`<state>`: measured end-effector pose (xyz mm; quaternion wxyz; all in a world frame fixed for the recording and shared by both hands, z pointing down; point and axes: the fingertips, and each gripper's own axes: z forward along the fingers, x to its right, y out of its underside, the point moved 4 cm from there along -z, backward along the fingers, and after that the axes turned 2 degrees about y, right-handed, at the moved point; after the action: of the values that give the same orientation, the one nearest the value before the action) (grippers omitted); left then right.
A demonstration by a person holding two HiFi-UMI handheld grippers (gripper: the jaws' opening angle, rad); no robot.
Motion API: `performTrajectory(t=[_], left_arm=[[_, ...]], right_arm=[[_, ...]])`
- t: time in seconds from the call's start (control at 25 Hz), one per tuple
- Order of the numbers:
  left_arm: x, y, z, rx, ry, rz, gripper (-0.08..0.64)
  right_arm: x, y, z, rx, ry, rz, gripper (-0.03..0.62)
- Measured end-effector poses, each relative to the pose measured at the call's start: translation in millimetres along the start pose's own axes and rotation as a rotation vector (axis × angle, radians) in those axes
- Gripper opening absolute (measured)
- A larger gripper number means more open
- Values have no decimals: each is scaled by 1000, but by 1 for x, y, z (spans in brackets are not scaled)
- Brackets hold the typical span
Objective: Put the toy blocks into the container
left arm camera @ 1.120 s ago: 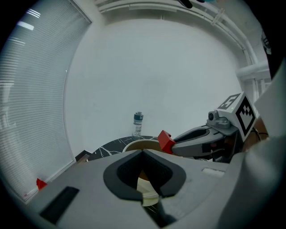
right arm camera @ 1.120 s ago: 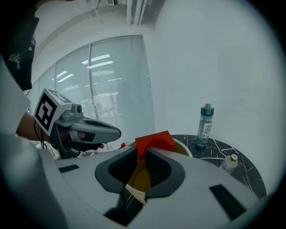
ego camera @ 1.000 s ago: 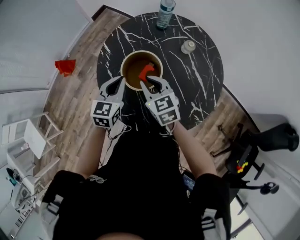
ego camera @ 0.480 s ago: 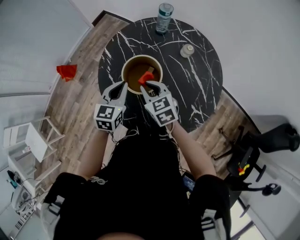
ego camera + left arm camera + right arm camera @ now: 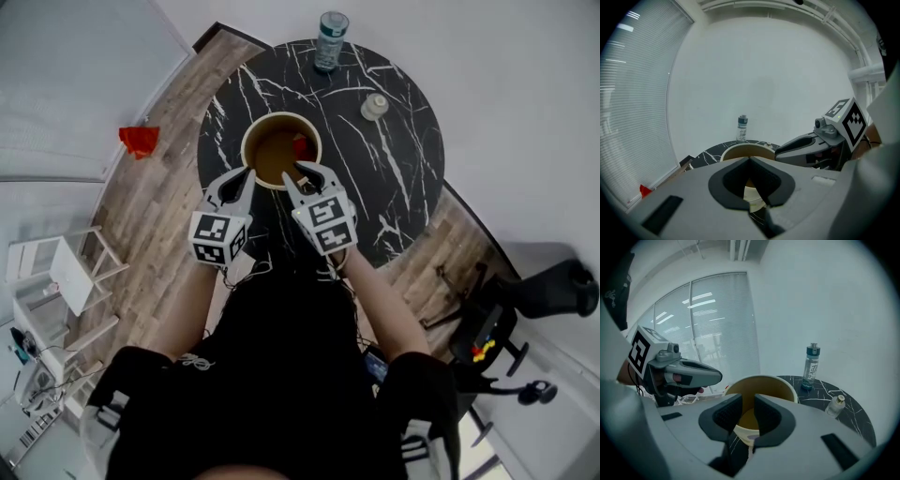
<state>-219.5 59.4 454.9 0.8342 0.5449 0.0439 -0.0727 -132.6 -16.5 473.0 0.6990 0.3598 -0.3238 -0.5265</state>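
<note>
Marble table (image 5: 403, 164), container (image 5: 265, 155), bottle (image 5: 329, 39) label apparently unreadable

left grey two-jaw gripper (image 5: 246, 175): jaws pressed together, nothing in them; tilted slightly downward; left forearm (image 5: 185, 302) stretched forward | right grey two-jaw gripper (image 5: 305, 172): jaws apart, just been opening, nothing between them; tilted downward; right forearm (image 5: 380, 300) stretched forward; grippers side by side

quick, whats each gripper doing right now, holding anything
left gripper: closed, empty
right gripper: open, jaws have just been opening, nothing between them; red toy block lies in the container
</note>
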Motion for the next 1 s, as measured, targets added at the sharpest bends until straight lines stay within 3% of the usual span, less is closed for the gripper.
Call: performTrajectory(t=[0.2, 0.44, 1.0], left_arm=[[15, -3, -2, 25, -21, -6, 0], [41, -9, -7, 56, -41, -3, 0], [111, -36, -30, 165, -59, -17, 0]], right_arm=[[7, -3, -20, 77, 31, -6, 3], [7, -10, -52, 153, 33, -23, -3], [33, -25, -154, 373, 198, -55, -3]])
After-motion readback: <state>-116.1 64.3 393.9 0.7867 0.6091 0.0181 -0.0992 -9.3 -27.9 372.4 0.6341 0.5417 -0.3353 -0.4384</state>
